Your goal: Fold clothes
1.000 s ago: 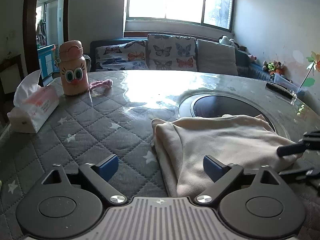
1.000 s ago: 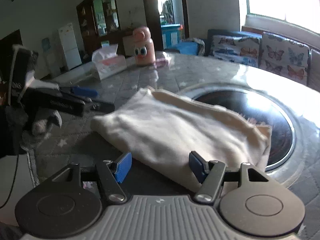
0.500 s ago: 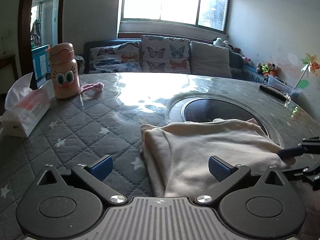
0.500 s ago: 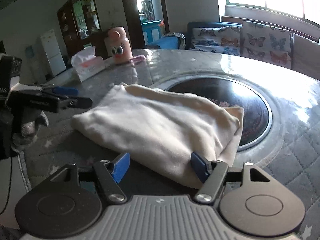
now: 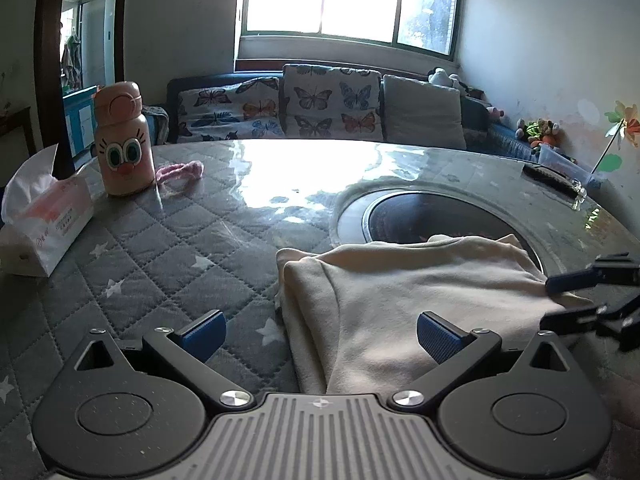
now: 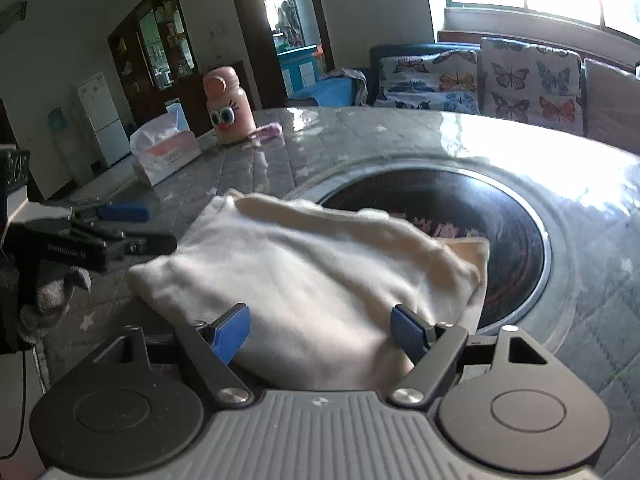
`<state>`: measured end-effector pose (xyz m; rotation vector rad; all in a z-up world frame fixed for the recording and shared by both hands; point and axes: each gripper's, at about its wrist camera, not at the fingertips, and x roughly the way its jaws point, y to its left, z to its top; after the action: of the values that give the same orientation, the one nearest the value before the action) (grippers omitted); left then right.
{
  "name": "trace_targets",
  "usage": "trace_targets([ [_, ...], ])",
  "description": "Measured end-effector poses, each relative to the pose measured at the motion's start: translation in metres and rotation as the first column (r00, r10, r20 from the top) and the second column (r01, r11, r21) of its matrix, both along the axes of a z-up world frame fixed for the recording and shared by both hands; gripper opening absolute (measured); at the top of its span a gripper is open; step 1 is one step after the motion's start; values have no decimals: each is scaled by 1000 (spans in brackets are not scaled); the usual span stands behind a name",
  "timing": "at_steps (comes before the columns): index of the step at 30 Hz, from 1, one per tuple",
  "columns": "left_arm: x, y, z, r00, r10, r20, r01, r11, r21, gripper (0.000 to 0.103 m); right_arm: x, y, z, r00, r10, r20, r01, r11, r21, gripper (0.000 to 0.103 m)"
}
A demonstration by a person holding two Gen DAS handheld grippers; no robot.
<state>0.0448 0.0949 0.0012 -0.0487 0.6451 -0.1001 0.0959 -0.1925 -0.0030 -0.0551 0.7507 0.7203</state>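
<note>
A cream garment point(image 5: 420, 300) is laid on the table point(image 5: 168, 248), already folded into a thick packet. Its far part is spread over the dark round inset point(image 6: 500, 216) in the middle of the table, and its near edge is turned toward both grippers.

The left gripper point(image 5: 320, 334) is held low over the near left corner of the garment. Its jaws are seen wide apart, and nothing is held: one pad is over the bare quilted cover, the other over the cloth. This place is probably chosen so that the folded edge can be reached.

The right gripper point(image 6: 320, 332) is held at the near right side of the packet. Its jaws are opening at this moment. The cloth is seen between the pads, but it is not pressed by them, so it is judged to be free.

The fold seems to be almost finished, because the layers are lying flat and even. The bottle point(image 5: 122, 140), the tissue pack point(image 5: 44, 224) and the pink band point(image 5: 180, 172) are kept at the far left, well apart from the garment, so that room for folding is left.
</note>
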Motion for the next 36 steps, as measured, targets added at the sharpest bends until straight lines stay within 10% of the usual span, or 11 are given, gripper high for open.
trace_targets([
  [20, 18, 1, -12, 998, 9, -55, -10, 1000, -23, 96, 63, 0, -7, 994, -100, -33, 99, 995, -28, 63],
  [36, 31, 24, -11, 991, 32, -129, -56, 980, -190, 28, -10, 82, 26, 956, 262, 131, -241, 958, -155, 63],
])
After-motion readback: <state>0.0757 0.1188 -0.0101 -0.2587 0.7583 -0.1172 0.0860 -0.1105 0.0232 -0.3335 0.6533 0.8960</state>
